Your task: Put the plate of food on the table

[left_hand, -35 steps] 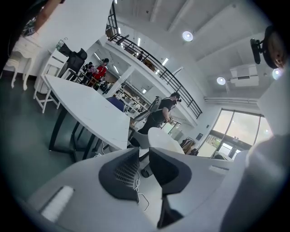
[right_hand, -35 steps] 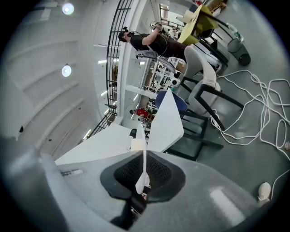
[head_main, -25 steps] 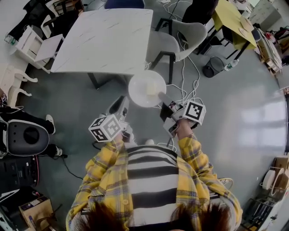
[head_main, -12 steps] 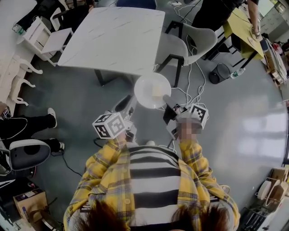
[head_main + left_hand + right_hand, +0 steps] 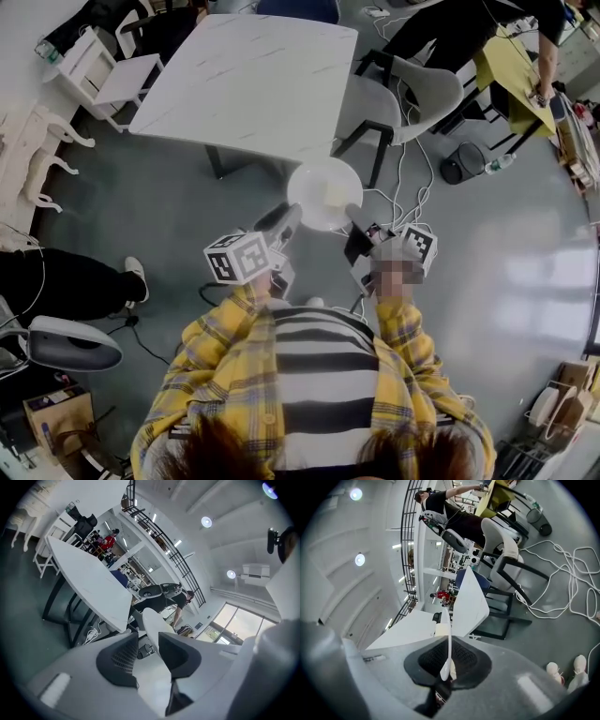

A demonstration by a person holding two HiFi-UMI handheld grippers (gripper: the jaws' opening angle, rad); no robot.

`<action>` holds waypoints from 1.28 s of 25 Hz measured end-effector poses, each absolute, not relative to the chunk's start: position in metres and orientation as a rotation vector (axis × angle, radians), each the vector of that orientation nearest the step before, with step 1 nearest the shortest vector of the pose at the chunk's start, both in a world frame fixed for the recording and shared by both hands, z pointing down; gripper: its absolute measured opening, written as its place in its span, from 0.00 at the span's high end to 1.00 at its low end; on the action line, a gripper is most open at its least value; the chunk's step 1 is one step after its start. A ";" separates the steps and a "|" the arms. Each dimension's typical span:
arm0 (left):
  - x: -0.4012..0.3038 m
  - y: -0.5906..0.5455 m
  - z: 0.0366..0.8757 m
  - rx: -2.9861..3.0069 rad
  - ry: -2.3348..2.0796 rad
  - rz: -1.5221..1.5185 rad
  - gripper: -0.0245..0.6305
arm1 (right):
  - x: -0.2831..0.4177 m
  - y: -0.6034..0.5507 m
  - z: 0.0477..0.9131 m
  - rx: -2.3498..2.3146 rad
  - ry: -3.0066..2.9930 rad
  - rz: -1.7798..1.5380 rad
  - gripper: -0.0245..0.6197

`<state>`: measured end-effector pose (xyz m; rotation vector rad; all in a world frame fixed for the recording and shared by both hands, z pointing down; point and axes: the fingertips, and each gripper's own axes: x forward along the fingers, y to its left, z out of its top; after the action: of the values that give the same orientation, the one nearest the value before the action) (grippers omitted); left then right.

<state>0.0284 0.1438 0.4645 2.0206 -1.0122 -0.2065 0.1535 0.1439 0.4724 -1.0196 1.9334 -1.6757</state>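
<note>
Both plaid-sleeved forearms held forward at the chest, left gripper (image 5: 281, 221) angled up and rightward, jaws opening, pads off the plate (image 5: 323, 187) rim between them, right gripper (image 5: 352, 212) clamped on that rim

We were in a large open lab or studio hall, not a home. It had a bare grey floor (image 5: 159, 216) strewn with loose white cables (image 5: 413, 184), a white table (image 5: 248, 80) and a yellow table (image 5: 511, 70) with shell chairs (image 5: 417, 89). Cardboard boxes (image 5: 52, 412) sat at the edge, and a railed mezzanine (image 5: 161, 545) and round ceiling lights (image 5: 206, 522) were overhead.
</note>
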 end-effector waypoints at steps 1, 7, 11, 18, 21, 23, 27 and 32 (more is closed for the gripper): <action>0.030 0.143 0.465 2.020 -1.006 -0.206 0.78 | 0.154 0.143 0.473 -1.023 1.932 -1.677 0.95; 0.032 0.138 0.465 2.019 -0.982 -0.201 0.78 | 0.148 0.138 0.474 -1.019 1.920 -1.691 0.95; 0.029 0.130 0.466 2.017 -0.972 -0.198 0.78 | 0.142 0.131 0.474 -1.015 1.917 -1.696 0.95; 0.016 0.113 0.466 2.026 -0.961 -0.186 0.79 | 0.126 0.116 0.473 -1.027 1.922 -1.696 0.95; 0.004 0.104 0.467 2.030 -0.965 -0.178 0.80 | 0.116 0.109 0.475 -1.039 1.926 -1.696 0.95; -0.001 0.096 0.467 2.035 -0.966 -0.169 0.80 | 0.110 0.103 0.475 -1.042 1.925 -1.695 0.95; -0.012 0.082 0.472 2.036 -0.956 -0.156 0.80 | 0.098 0.092 0.477 -1.054 1.925 -1.687 0.95; -0.030 0.065 0.478 2.034 -0.936 -0.148 0.81 | 0.080 0.076 0.481 -1.076 1.905 -1.682 0.95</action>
<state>-0.0303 0.0652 0.4776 2.0344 -0.9359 -0.1481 0.0802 0.0758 0.4811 -1.0756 1.9053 -1.6820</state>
